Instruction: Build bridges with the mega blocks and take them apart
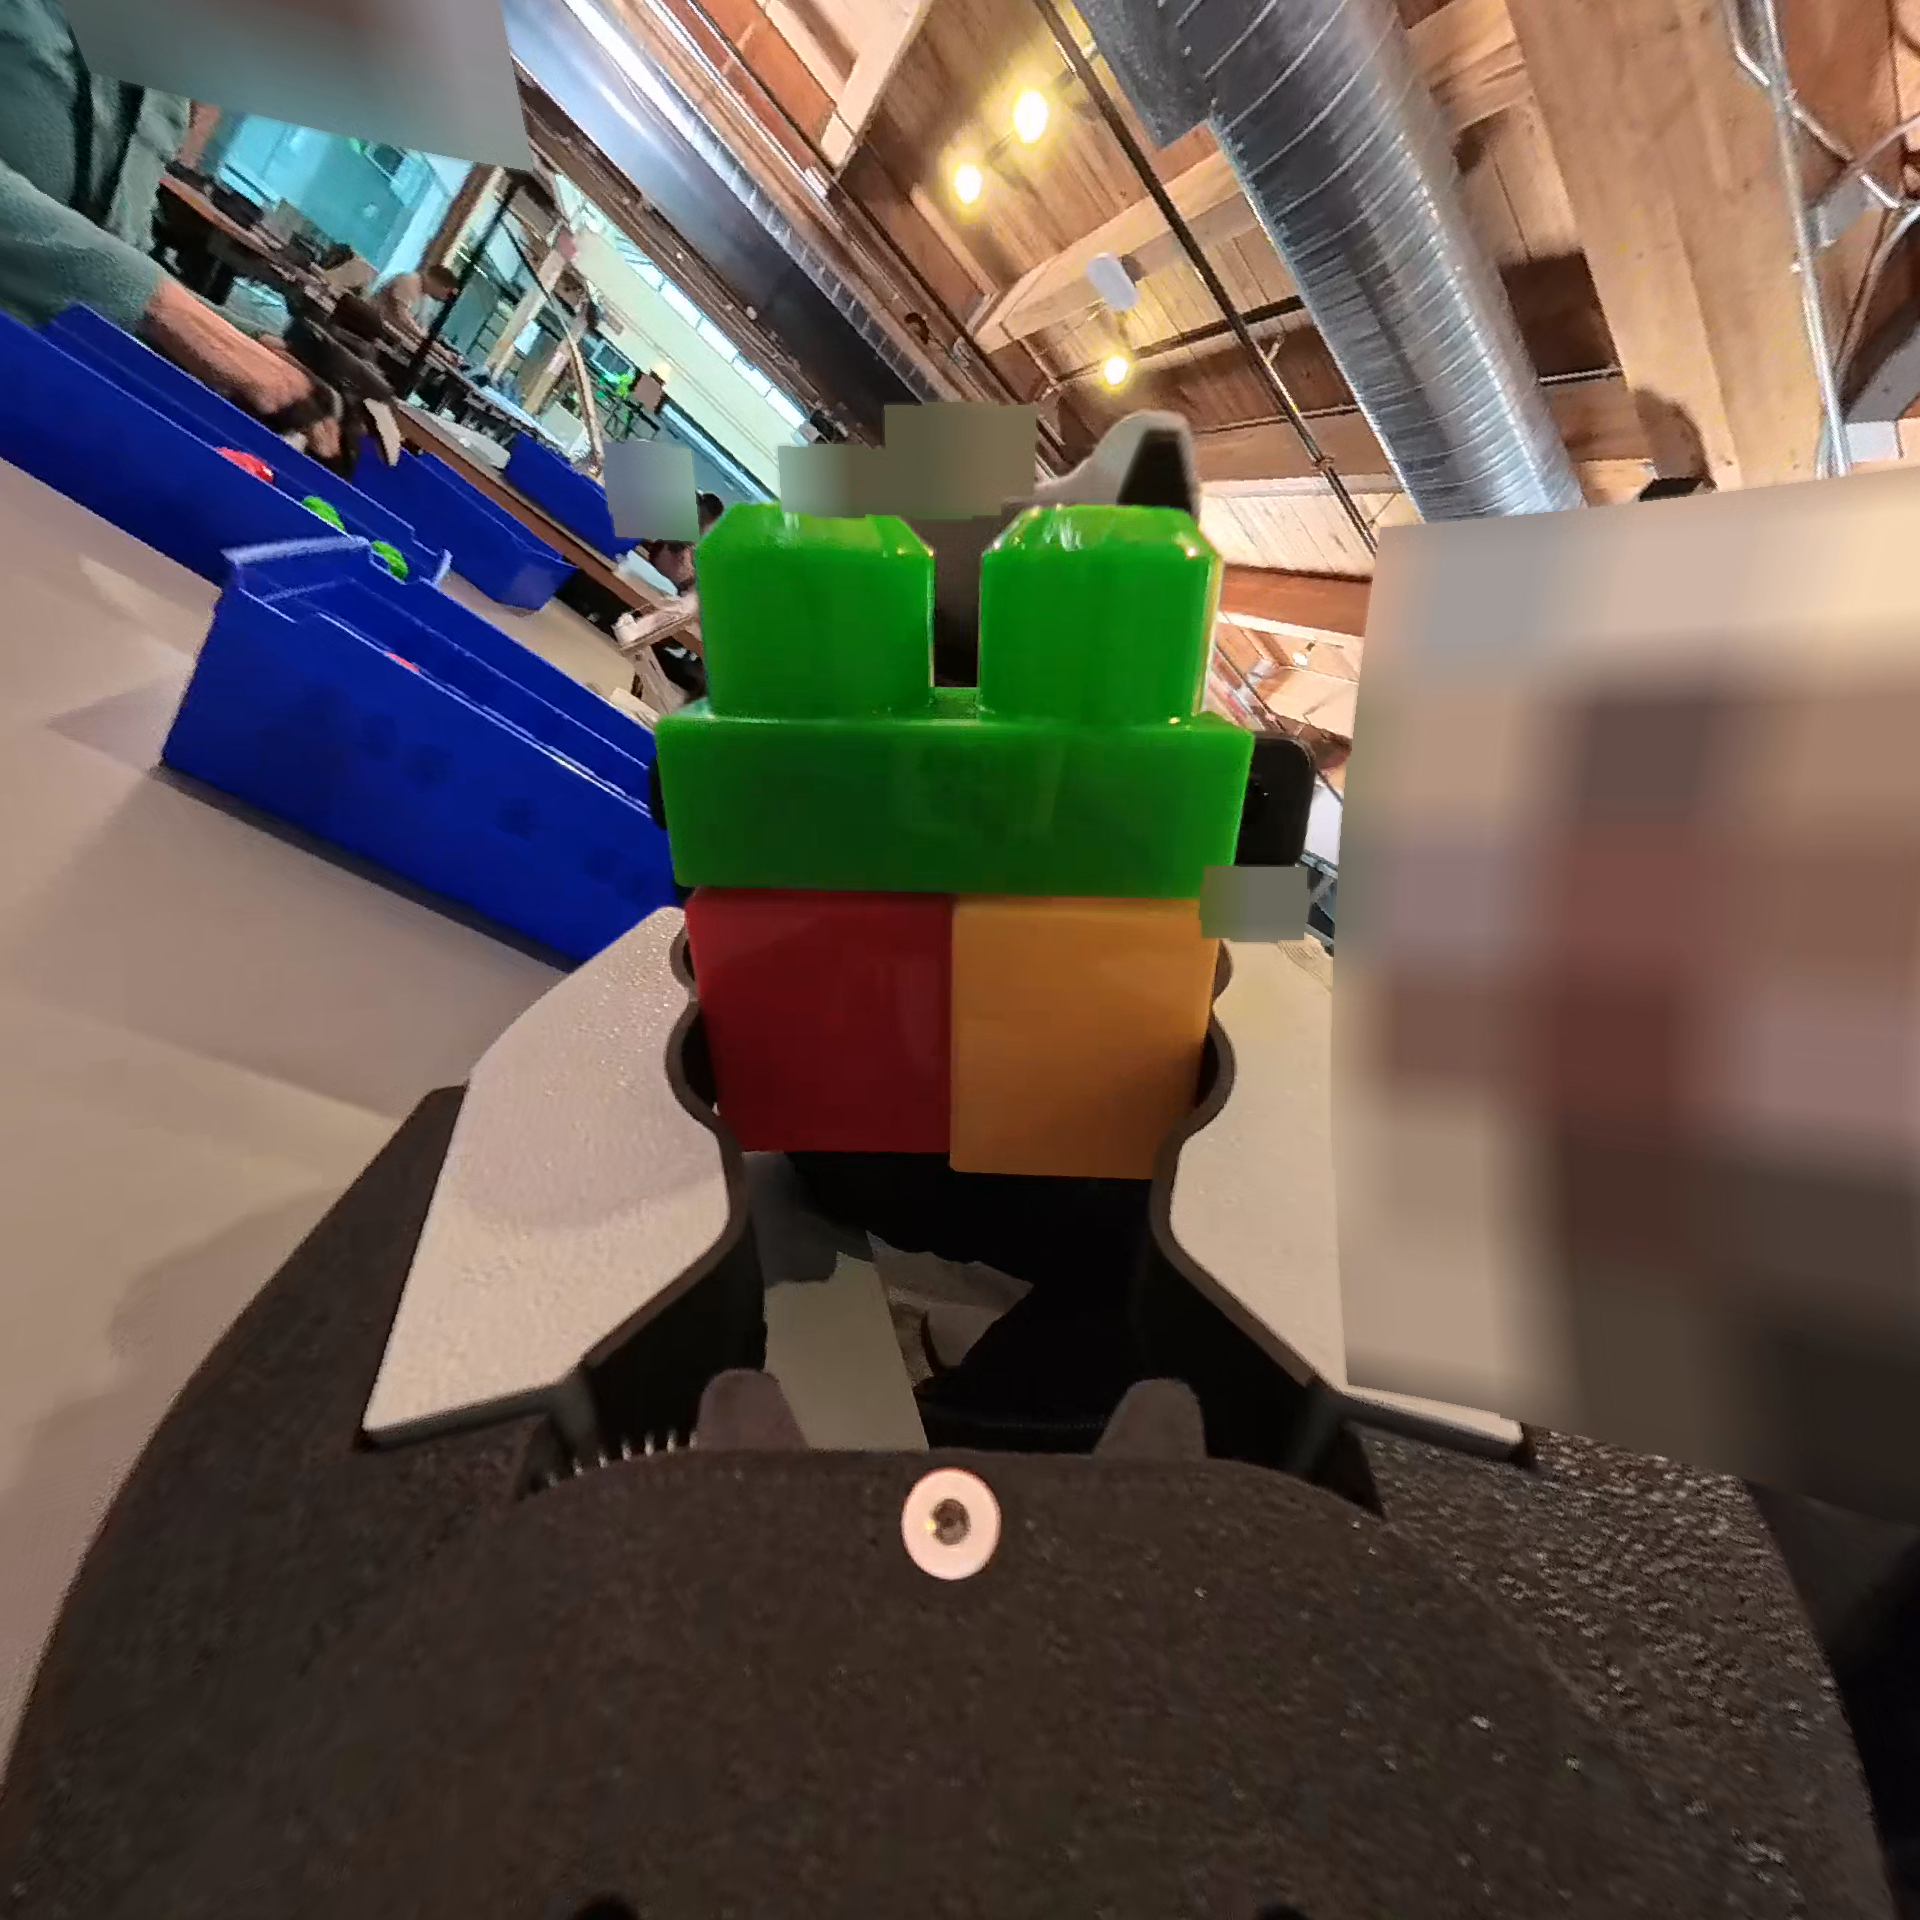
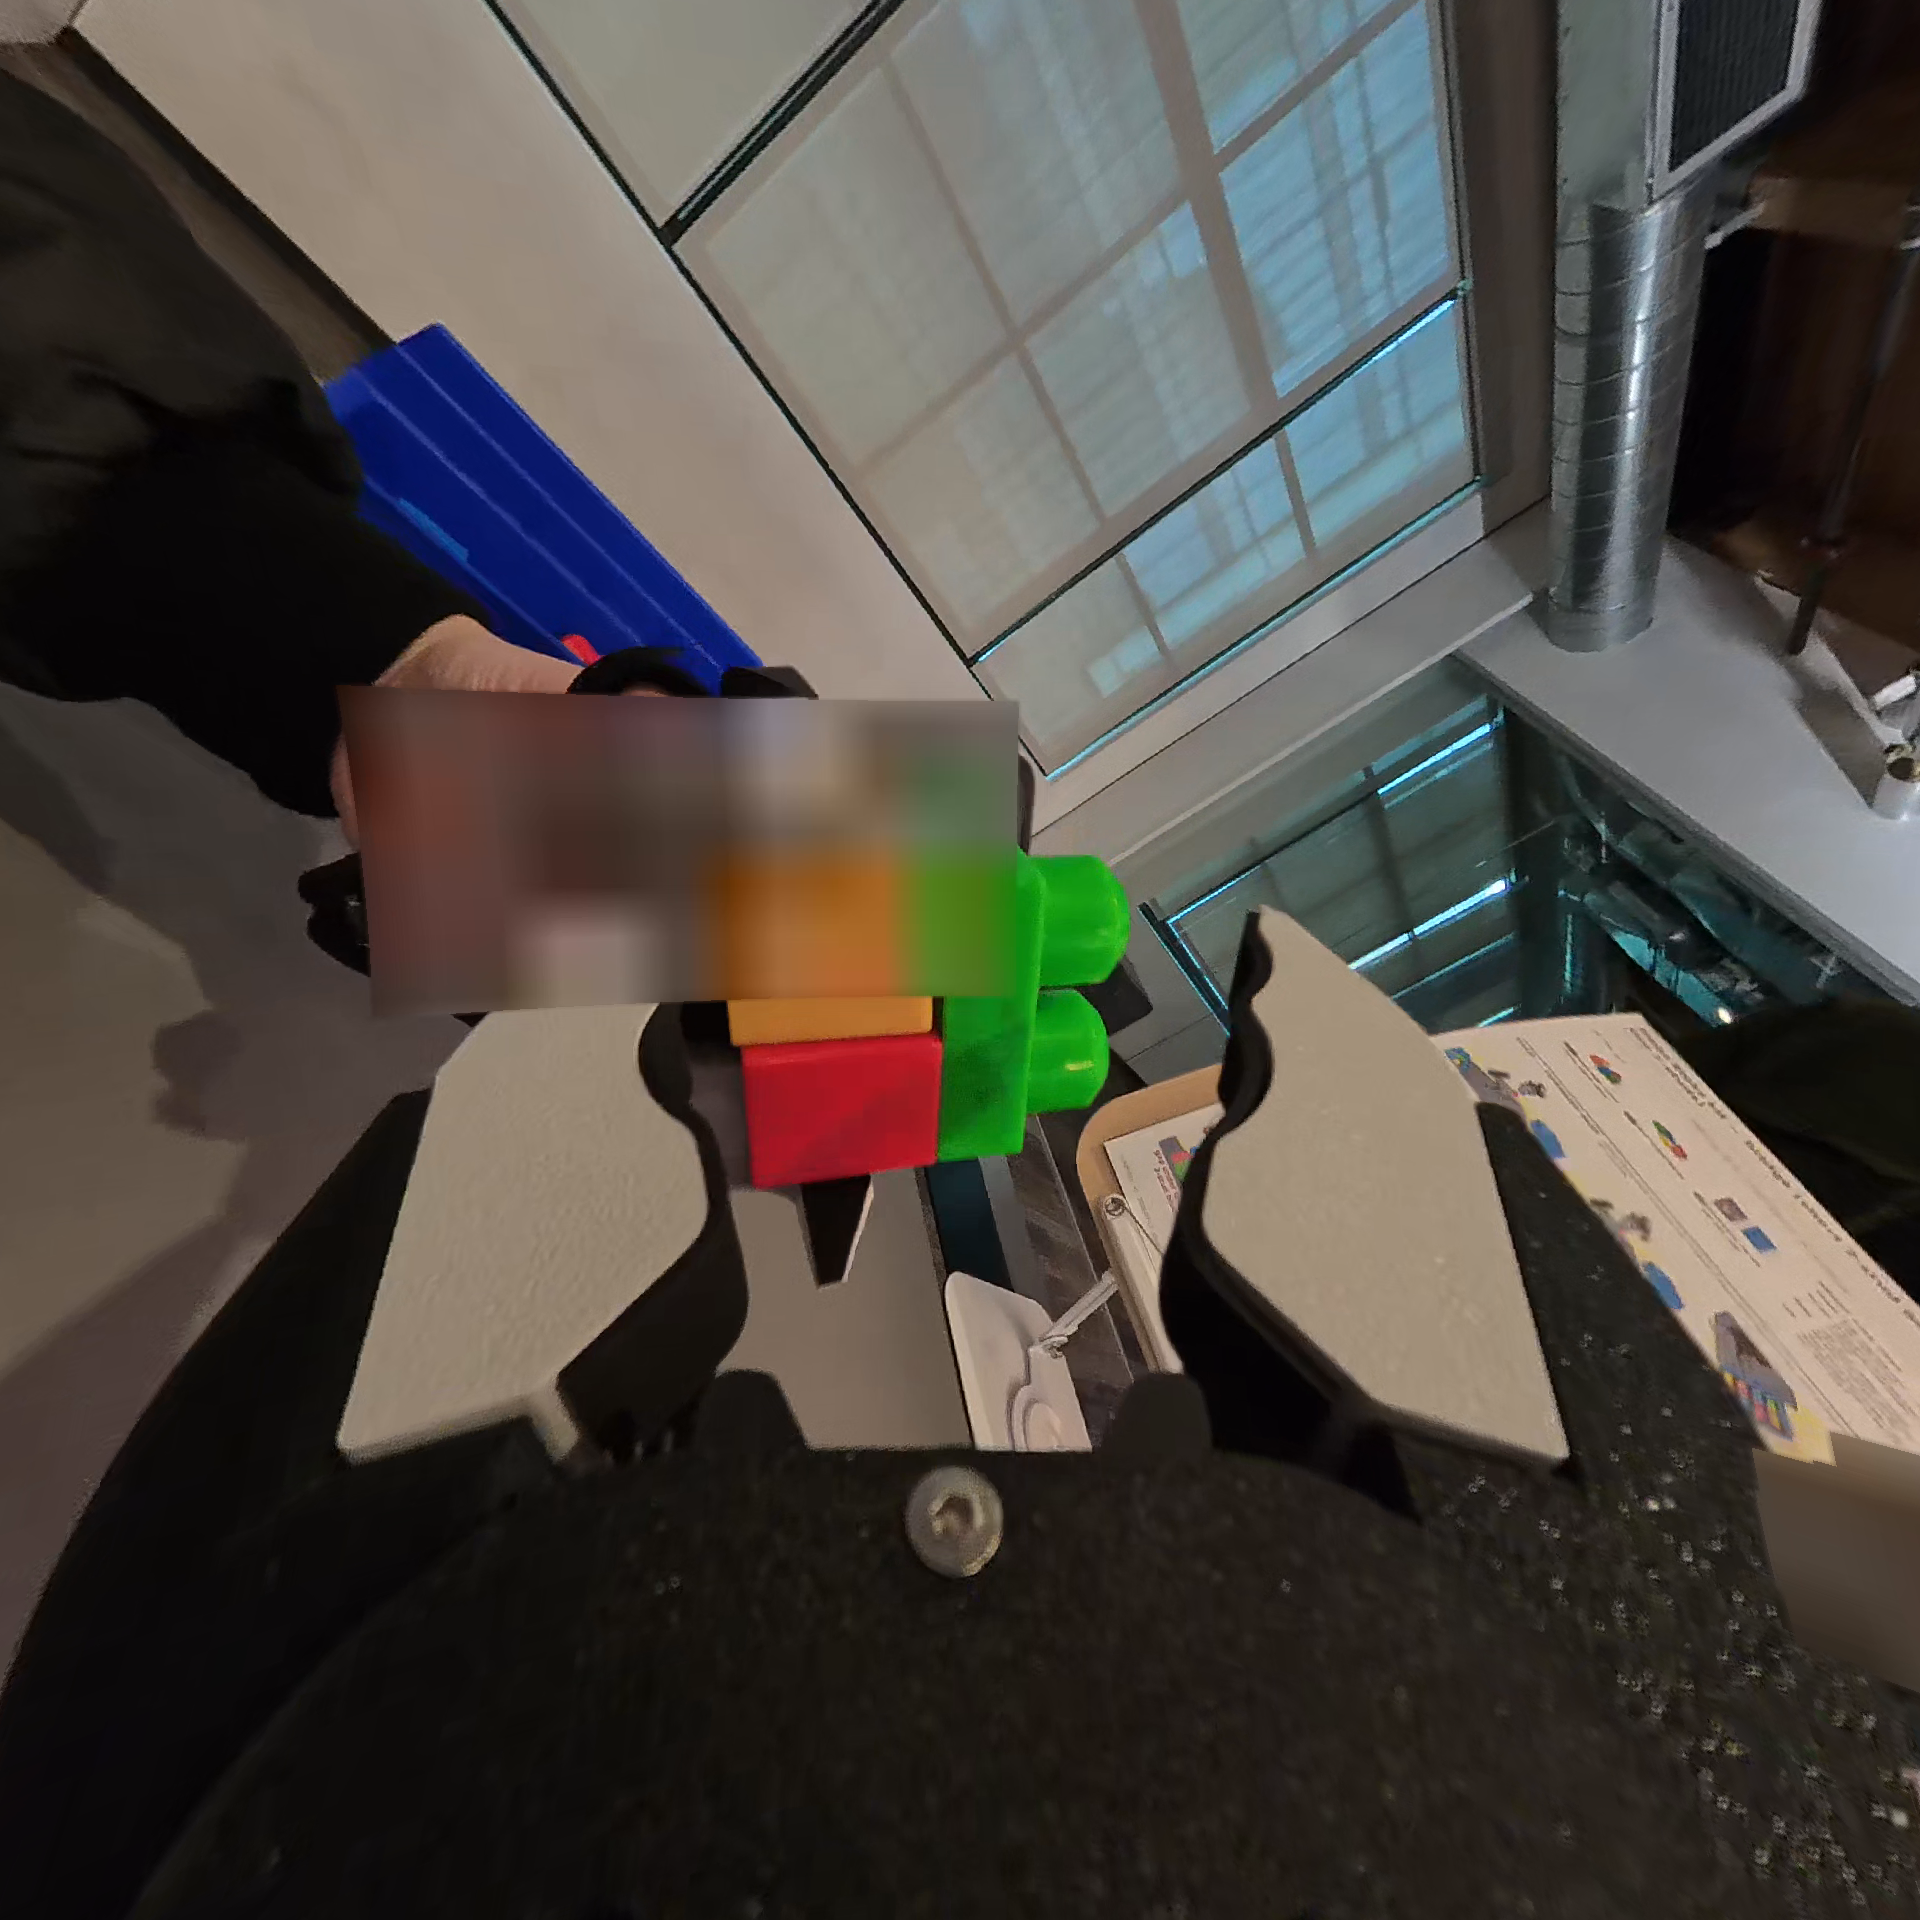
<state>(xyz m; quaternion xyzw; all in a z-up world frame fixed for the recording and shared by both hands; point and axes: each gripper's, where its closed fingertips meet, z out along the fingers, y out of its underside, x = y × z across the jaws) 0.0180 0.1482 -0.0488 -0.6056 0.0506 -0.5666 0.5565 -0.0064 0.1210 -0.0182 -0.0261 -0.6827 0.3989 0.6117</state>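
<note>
In the left wrist view my left gripper (image 1: 951, 987) is shut on a small block stack, held up off the table. Its fingers clamp a red block (image 1: 821, 1029) and an orange block (image 1: 1081, 1039) side by side. A green two-stud block (image 1: 956, 810) sits across both, studs away from me. In the right wrist view my right gripper (image 2: 961, 987) is open, with the stack lying sideways between its fingers. The green block (image 2: 987, 1081) points its studs at the right finger (image 2: 1351, 1195), apart from it. The red block (image 2: 842, 1107) and orange block (image 2: 831, 1020) lie by the left finger (image 2: 520, 1195).
Blue bins (image 1: 395, 748) stand on the grey table (image 1: 208, 1039) at the left, some holding loose blocks; another person's arm (image 1: 104, 270) reaches over them. In the right wrist view a blue bin (image 2: 520, 499) lies behind and an instruction sheet (image 2: 1662, 1195) lies at the right.
</note>
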